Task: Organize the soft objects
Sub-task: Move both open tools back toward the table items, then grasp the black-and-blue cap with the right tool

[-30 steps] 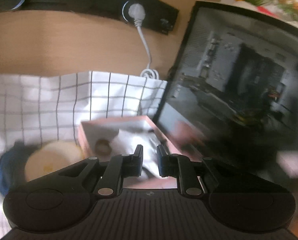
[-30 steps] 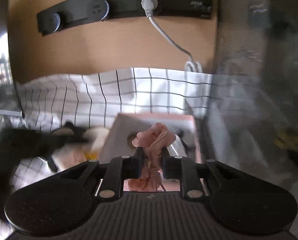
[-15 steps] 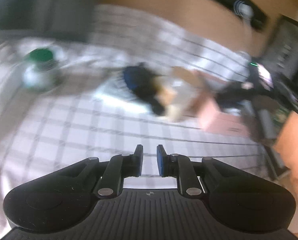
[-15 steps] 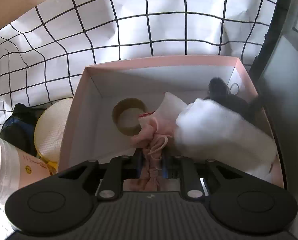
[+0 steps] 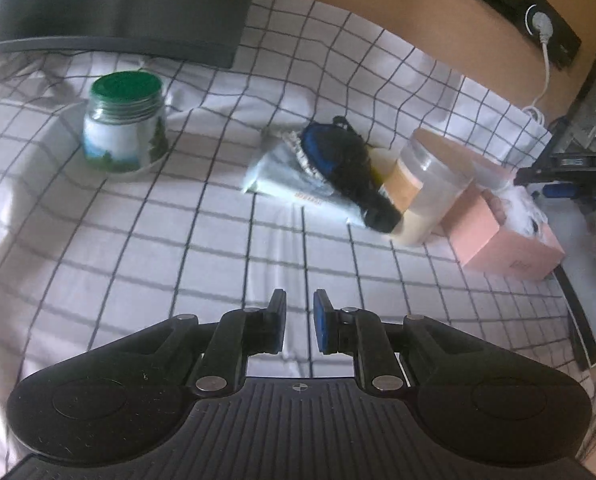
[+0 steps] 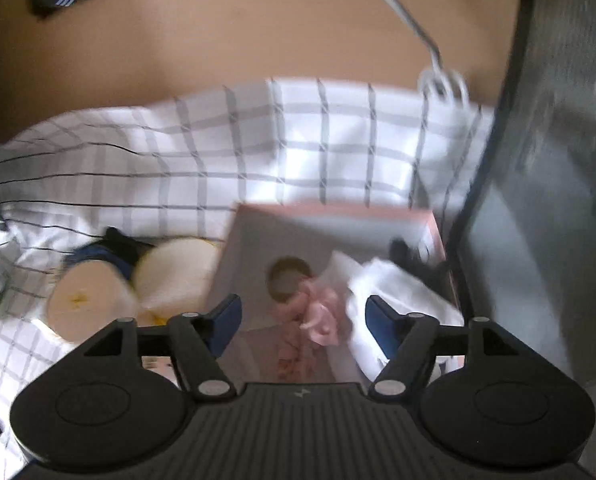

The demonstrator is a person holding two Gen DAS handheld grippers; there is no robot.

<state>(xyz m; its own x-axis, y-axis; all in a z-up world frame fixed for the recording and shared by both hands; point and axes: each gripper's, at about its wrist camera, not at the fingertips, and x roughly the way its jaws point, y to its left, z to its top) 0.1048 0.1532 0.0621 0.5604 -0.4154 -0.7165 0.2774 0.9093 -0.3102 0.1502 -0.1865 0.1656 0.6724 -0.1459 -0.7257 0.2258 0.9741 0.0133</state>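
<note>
A pink open box [image 6: 334, 216] sits on the checked cloth; it also shows in the left wrist view [image 5: 502, 246]. Inside lie a pink cloth piece [image 6: 318, 312], a white cloth [image 6: 394, 292], a dark item [image 6: 408, 254] and a tape roll [image 6: 288, 278]. My right gripper [image 6: 302, 326] is open and empty just above the box, the pink cloth lying free between its fingers. My left gripper [image 5: 299, 320] is nearly shut and empty, low over the cloth, well short of a dark blue-black soft item [image 5: 346, 160] on a white packet [image 5: 290, 178].
A green-lidded jar [image 5: 124, 120] stands at the left. A clear plastic cup [image 5: 426, 188] lies beside the box, with a cream round lid [image 6: 178, 276] near it. A dark monitor [image 6: 558, 160] stands to the right. A wooden wall with a power strip [image 5: 530, 12] is behind.
My right gripper has opened and let the pink cloth drop into the box, then lifted back. My left gripper has swung away to the left and settled low over the cloth.
</note>
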